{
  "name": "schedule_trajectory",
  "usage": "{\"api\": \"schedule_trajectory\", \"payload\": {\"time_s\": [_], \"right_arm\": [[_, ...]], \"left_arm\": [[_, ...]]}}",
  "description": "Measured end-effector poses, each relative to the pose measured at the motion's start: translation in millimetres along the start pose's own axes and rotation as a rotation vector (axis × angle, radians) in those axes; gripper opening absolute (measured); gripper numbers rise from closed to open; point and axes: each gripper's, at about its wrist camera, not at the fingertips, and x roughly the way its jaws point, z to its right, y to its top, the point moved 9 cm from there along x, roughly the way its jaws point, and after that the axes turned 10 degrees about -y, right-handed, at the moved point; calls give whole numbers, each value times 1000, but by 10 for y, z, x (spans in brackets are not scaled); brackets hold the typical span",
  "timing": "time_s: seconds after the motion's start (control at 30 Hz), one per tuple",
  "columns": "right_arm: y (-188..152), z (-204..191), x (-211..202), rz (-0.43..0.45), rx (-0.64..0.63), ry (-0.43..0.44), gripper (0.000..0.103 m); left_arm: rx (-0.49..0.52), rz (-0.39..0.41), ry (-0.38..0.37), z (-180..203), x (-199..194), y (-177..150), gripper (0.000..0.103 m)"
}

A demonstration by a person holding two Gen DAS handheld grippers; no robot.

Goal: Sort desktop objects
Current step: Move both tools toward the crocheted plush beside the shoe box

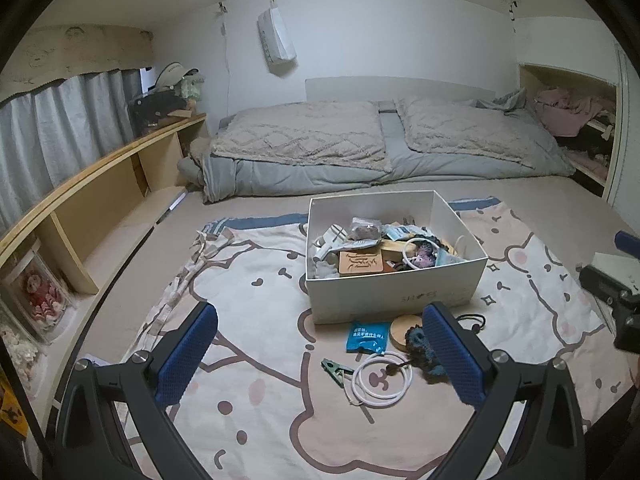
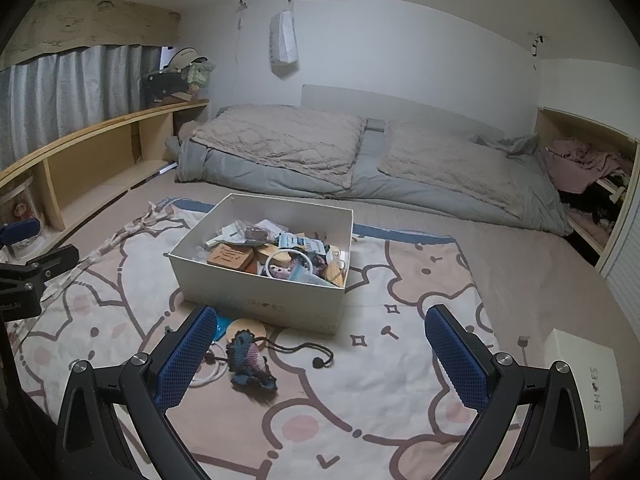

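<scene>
A white shoebox [image 1: 394, 296] sits on a cartoon-print blanket [image 1: 248, 280], already piled with small things. Just in front of it lie a blue packet [image 1: 367, 336], a wooden disc [image 1: 404, 330], a green clip [image 1: 334, 367] pointing left, a coiled white cable [image 1: 382, 378] and a crocheted toy [image 2: 250, 364], its long axis running toward the box. Left gripper [image 1: 334, 360] and right gripper [image 2: 334, 356] hover empty, fingers apart. Sorting looks mostly done.

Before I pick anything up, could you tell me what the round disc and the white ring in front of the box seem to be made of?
The round disc looks like pale wood or bamboo, matte, with faint grain. The white ring seems to be a smooth, glossy coiled cable, likely plastic-coated. The box looks like matte white cardboard.
</scene>
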Motion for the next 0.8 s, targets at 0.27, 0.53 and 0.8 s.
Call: {"api": "schedule_trajectory", "payload": {"time_s": [0.27, 0.53, 0.8], "right_arm": [[119, 76, 139, 0, -6, -28, 103], [161, 11, 387, -52, 8, 13, 103], [-1, -145, 806, -176, -15, 58, 103]], "left_arm": [[37, -3, 26, -3, 161, 153, 103], [79, -45, 28, 25, 454, 193, 103], [65, -173, 16, -8, 860, -2, 103]]}}
